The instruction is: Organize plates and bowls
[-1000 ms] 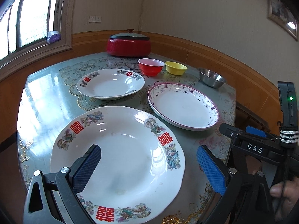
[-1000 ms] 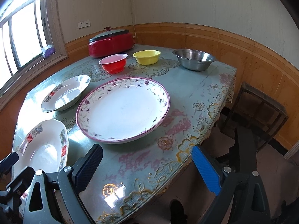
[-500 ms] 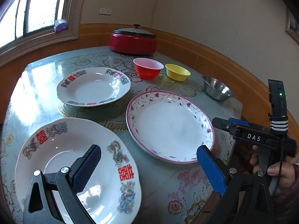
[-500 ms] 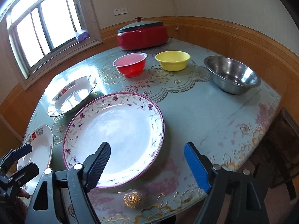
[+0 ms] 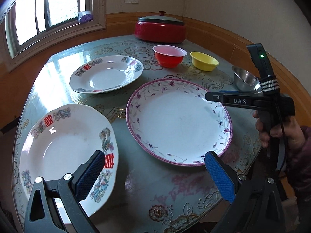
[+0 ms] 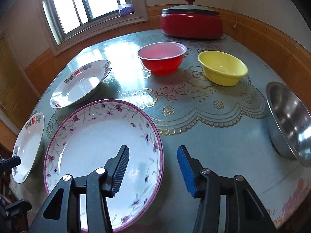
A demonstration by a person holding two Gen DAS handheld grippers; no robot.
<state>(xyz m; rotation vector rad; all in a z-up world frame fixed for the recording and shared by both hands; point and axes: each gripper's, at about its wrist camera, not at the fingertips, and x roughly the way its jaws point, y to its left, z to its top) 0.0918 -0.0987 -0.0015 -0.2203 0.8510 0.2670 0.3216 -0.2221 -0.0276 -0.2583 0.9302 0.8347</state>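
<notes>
A large purple-flowered plate (image 5: 178, 122) (image 6: 97, 155) lies in the middle of the table. Two white plates with red characters lie left of it, one near (image 5: 64, 149) (image 6: 27, 145) and one far (image 5: 107, 73) (image 6: 81, 83). A red bowl (image 5: 169, 55) (image 6: 162, 57), a yellow bowl (image 5: 204, 61) (image 6: 222, 68) and a steel bowl (image 5: 245, 78) (image 6: 289, 120) stand behind and right. My left gripper (image 5: 153, 174) is open, empty, above the table between the near plate and the flowered plate. My right gripper (image 6: 153, 167) is open, empty, over the flowered plate's right rim.
A red lidded electric pot (image 5: 160, 28) (image 6: 191, 23) stands at the table's far edge near the wall. The glass-topped table (image 5: 151, 190) ends close on the near and right sides. A window (image 5: 42, 9) is at the left.
Both grippers moved right and forward over the table. The left went from above the near plate to the gap beside it. The right advanced over the flowered plate, toward the bowls. Jaws stayed open.
</notes>
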